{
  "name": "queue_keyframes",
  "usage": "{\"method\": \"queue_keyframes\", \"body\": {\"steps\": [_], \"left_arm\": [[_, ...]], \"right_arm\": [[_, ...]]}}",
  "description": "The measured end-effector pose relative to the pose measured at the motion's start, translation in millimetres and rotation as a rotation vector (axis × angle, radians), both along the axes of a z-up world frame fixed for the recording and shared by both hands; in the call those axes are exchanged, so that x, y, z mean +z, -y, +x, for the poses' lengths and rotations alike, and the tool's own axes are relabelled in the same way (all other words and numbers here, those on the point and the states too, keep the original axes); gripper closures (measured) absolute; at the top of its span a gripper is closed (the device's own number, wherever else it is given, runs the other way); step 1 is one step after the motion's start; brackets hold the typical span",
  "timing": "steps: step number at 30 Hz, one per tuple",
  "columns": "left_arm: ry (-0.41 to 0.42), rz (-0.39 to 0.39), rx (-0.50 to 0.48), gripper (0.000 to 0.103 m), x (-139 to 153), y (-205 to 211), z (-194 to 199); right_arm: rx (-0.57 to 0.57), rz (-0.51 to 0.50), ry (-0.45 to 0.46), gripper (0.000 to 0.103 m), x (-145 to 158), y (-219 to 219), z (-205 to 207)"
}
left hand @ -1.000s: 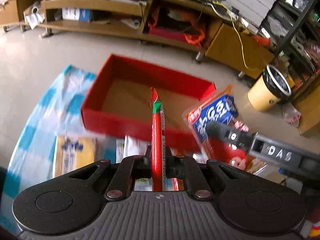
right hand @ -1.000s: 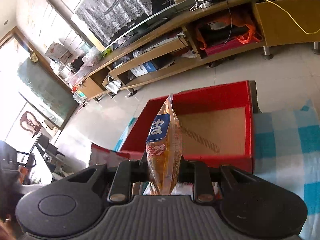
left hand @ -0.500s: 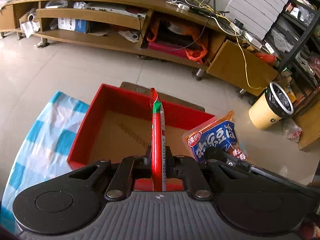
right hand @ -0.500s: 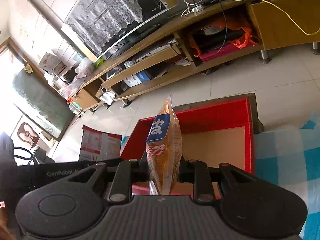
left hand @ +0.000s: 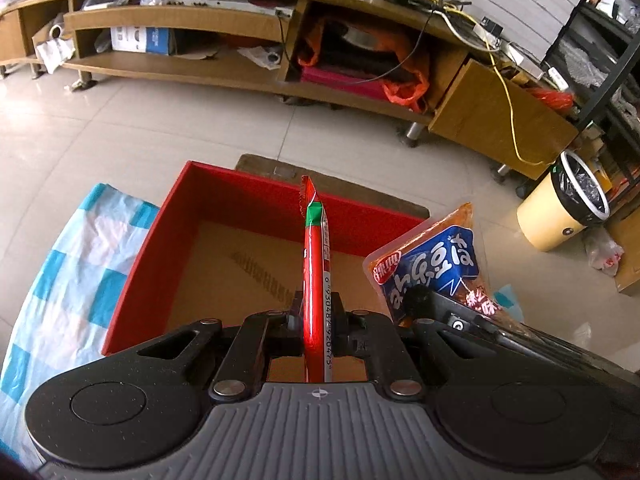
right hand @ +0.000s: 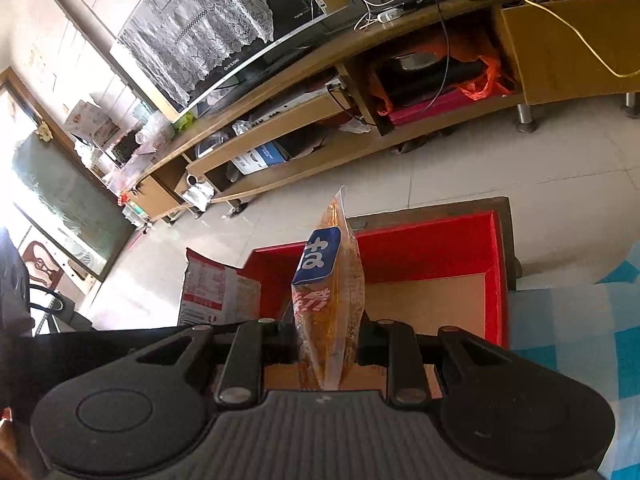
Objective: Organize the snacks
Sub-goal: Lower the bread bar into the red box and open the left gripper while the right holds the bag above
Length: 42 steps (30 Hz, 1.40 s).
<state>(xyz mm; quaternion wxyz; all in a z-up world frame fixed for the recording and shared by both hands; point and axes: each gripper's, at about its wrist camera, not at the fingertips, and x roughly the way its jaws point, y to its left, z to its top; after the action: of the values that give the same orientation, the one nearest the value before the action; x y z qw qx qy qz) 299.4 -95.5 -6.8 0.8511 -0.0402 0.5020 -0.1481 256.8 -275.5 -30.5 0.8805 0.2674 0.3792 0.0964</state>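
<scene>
A red open box (left hand: 140,264) with a brown cardboard floor stands on a blue-and-white checked cloth (left hand: 68,280). My left gripper (left hand: 316,312) is shut on a flat red snack packet (left hand: 314,272), held edge-on above the box's near wall. My right gripper (right hand: 328,332) is shut on an orange snack bag with a blue label (right hand: 328,292), held upright over the same box (right hand: 496,264). In the left wrist view the right gripper (left hand: 416,300) and its bag (left hand: 432,260) are at the box's right corner. The red packet (right hand: 212,296) shows left in the right wrist view.
A long wooden TV stand (left hand: 240,24) with shelves, cables and bags runs along the back wall. A yellow bin with a black liner (left hand: 564,204) stands at the right on the tiled floor. A low brown table edge (left hand: 332,168) shows behind the box.
Both grippers have risen and moved forward over the box with their snacks. The loose packets seen below the box a second ago are out of view.
</scene>
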Motion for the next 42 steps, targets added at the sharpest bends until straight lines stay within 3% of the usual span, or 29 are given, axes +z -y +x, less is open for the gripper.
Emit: {"method": "queue_keyframes", "body": {"steps": [8, 15, 26, 36, 42], "left_arm": [[0.023, 0.04, -0.011, 0.089, -14.4, 7.4, 14.2], [-0.02, 0.06, -0.007, 0.089, -39.3, 4.6, 27.5], [-0.041, 0.055, -0.022, 0.086, -52.8, 2.5, 35.0], [-0.037, 0.083, -0.018, 0.062, -57.0, 6.0, 33.1], [-0.021, 0.096, -0.006, 0.061, -57.3, 5.6, 33.8]], "right_arm": [[0.013, -0.038, -0.033, 0.08, -19.4, -6.2, 13.7], [0.03, -0.057, -0.052, 0.08, -34.8, -13.8, 26.1], [0.036, -0.109, -0.096, 0.08, -55.9, -20.5, 31.0], [0.014, -0.138, -0.108, 0.077, -55.4, -14.8, 30.0], [0.008, -0.178, -0.115, 0.07, -57.4, -14.4, 29.4]]}}
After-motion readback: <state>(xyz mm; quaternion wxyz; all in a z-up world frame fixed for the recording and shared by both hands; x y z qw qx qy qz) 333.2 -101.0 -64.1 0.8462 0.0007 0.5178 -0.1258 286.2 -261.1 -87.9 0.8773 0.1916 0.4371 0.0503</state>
